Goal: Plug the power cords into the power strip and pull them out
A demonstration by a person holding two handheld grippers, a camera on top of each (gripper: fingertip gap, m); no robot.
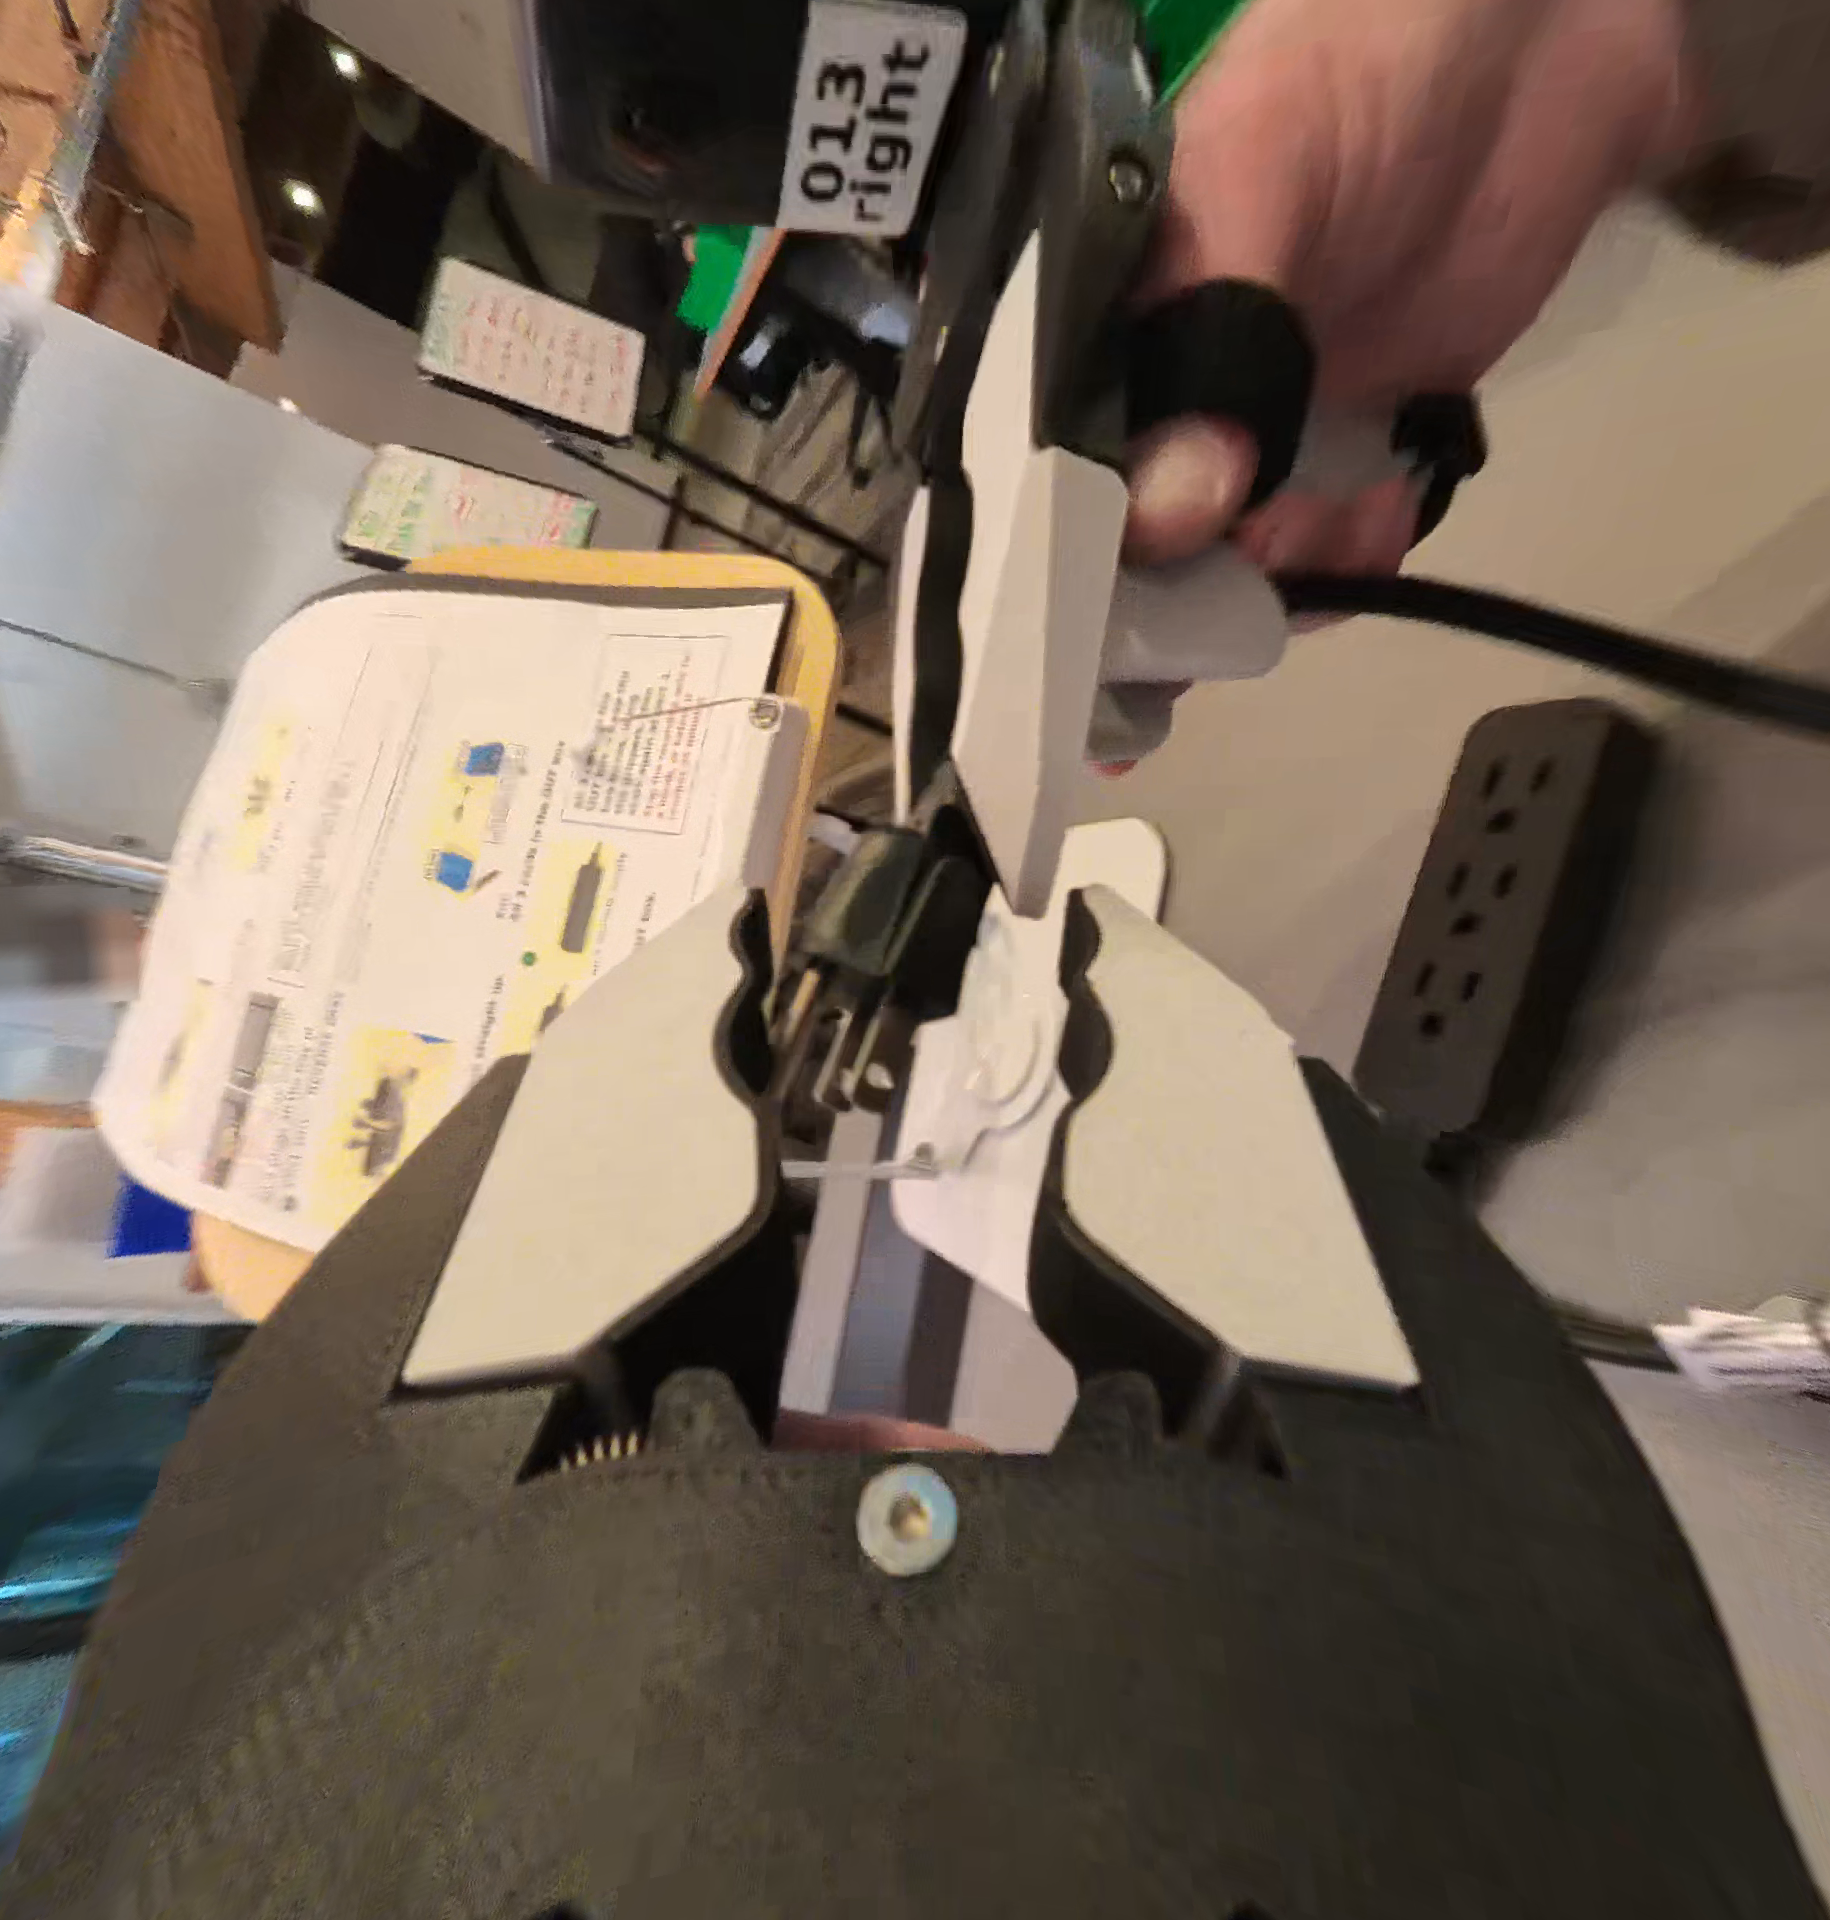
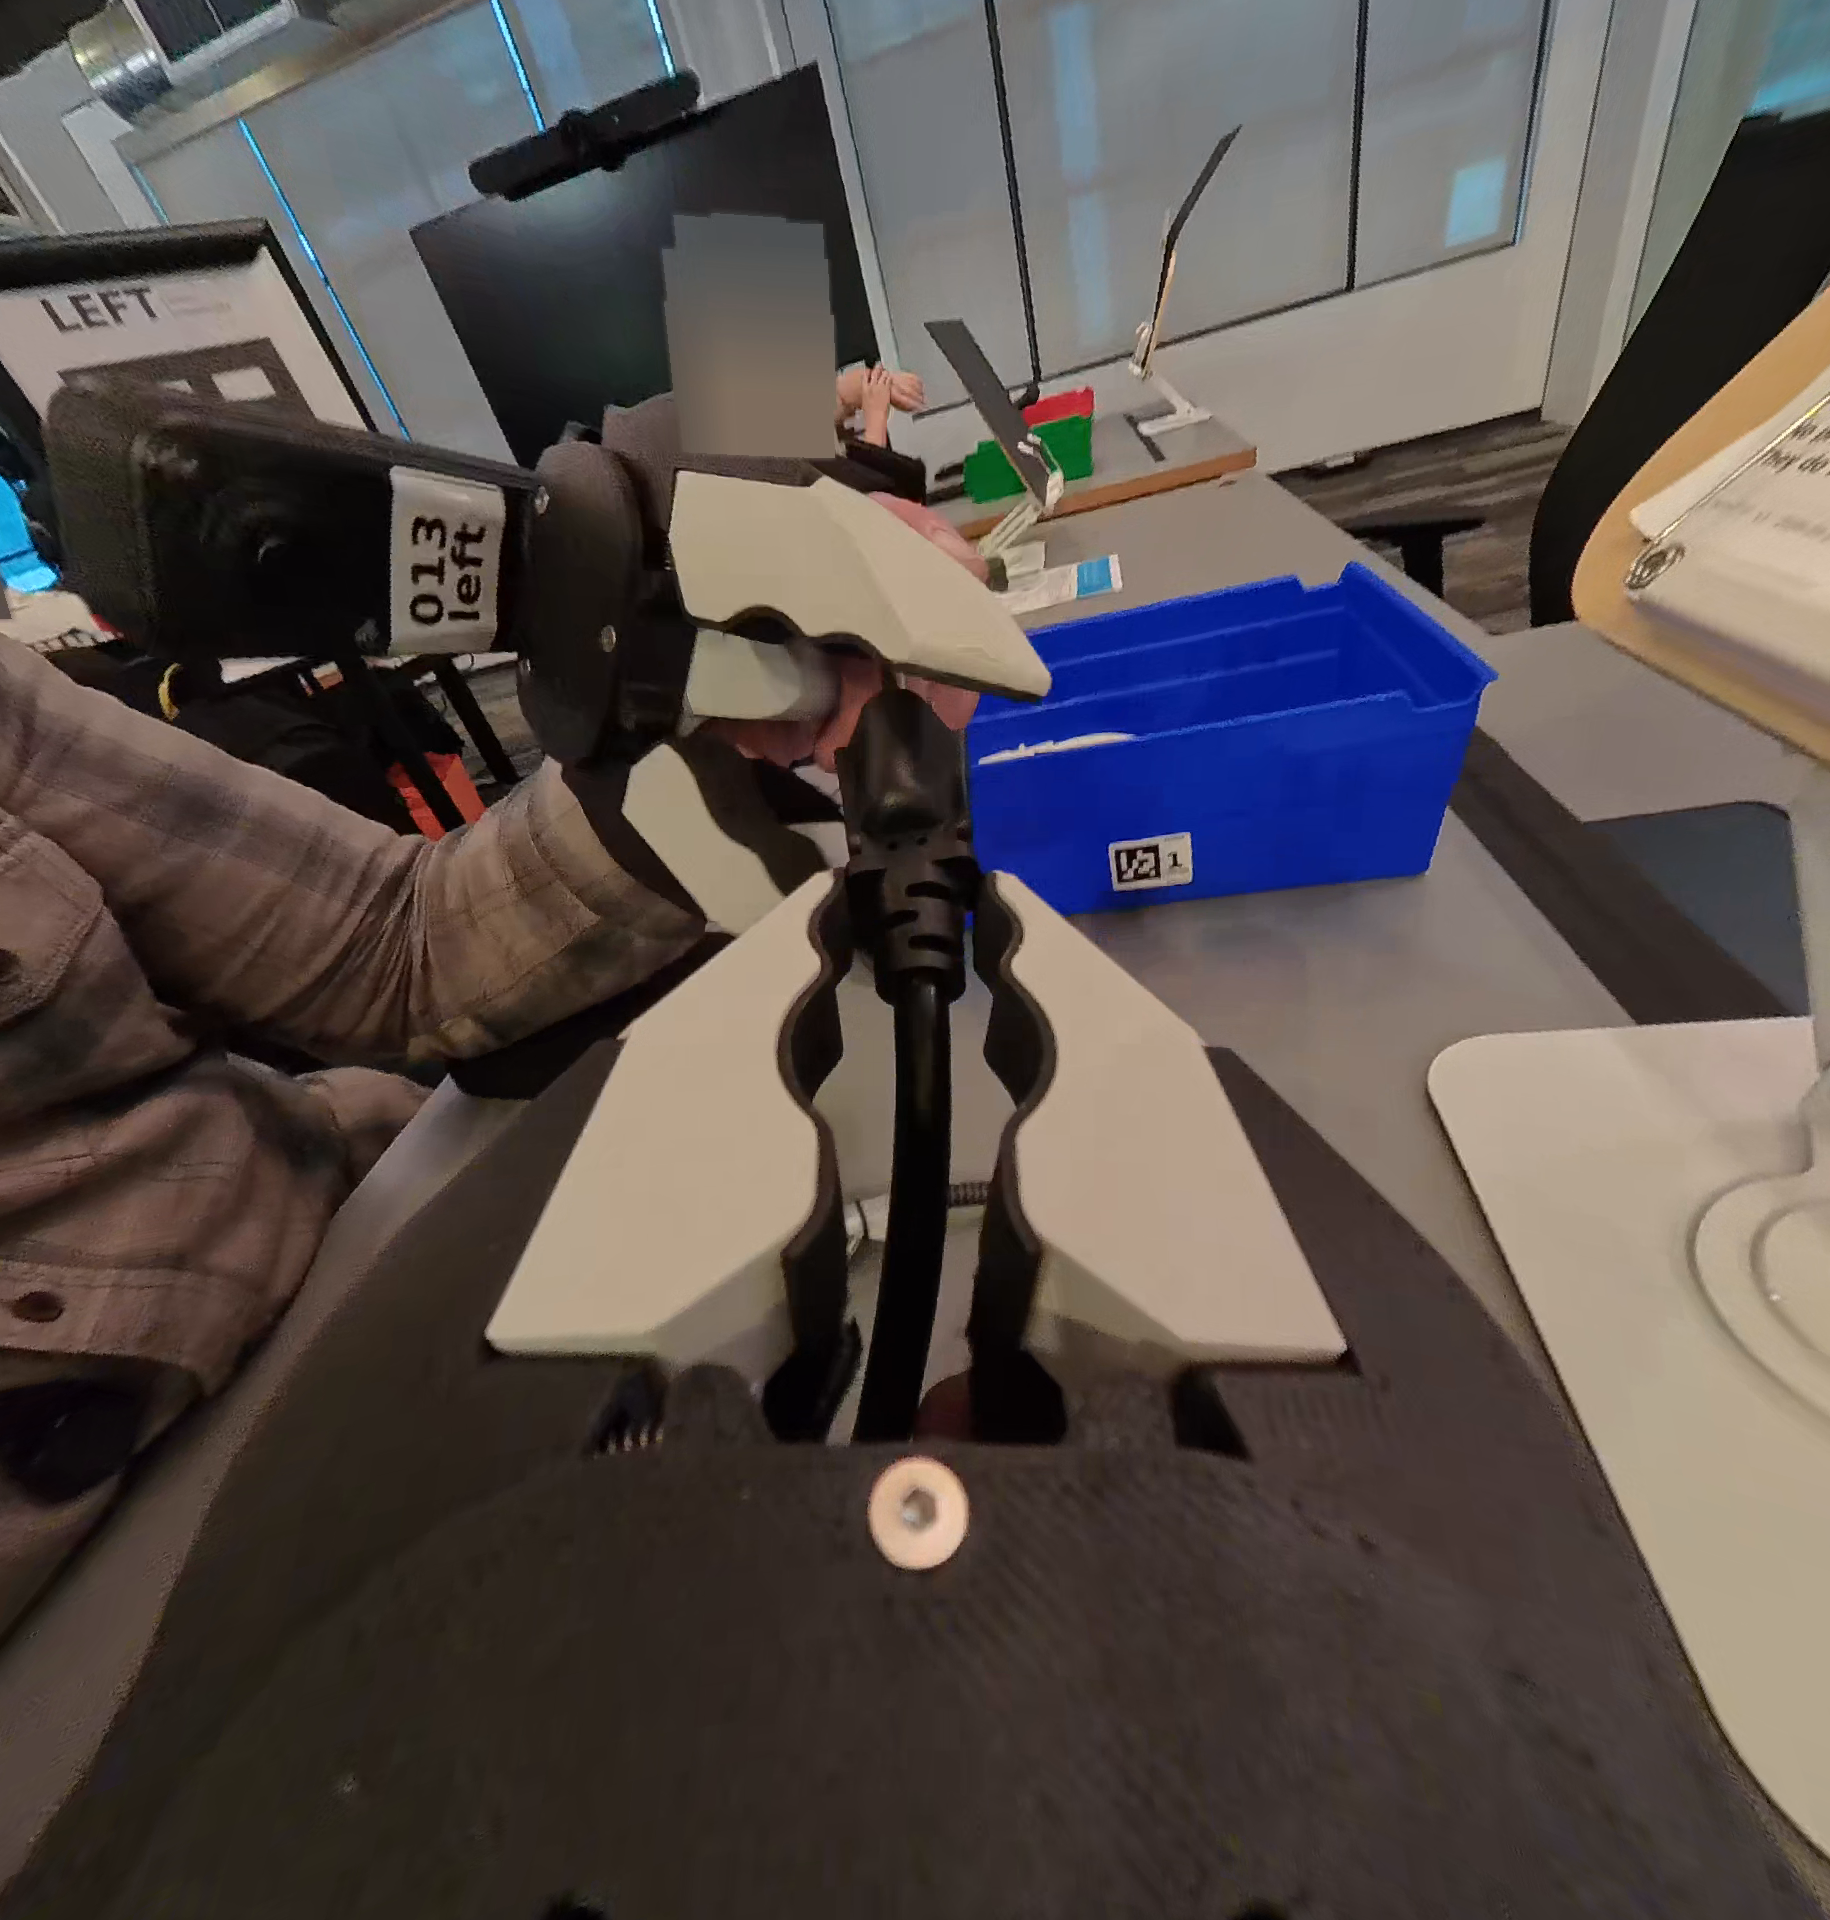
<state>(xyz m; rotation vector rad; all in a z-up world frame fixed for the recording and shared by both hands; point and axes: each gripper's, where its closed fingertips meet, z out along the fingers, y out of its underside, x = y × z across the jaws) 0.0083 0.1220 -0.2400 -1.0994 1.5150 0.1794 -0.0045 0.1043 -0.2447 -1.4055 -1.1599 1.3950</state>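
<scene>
A black power cord plug (image 1: pixel 869 935) with bare metal prongs hangs in the air between both grippers. My right gripper (image 2: pixel 911 914) is shut on the ribbed neck of the plug (image 2: pixel 906 904), and the cord (image 2: pixel 916 1195) runs back between its fingers. My left gripper (image 1: pixel 916 935) is open, one finger on each side of the plug without clamping it. In the right wrist view the left gripper (image 2: pixel 890 769) comes in from the left, around the plug's front end. The black power strip (image 1: pixel 1493 914) lies on the grey table to the right, outlets empty.
A blue bin (image 2: pixel 1233 748) stands on the table behind the plug. A tan document stand with a printed sheet (image 1: pixel 454 883) rises at the side on a white base plate (image 2: pixel 1617 1247). A person's plaid sleeve (image 2: pixel 267 935) is at the left. The strip's own cord (image 1: pixel 1607 1340) trails off.
</scene>
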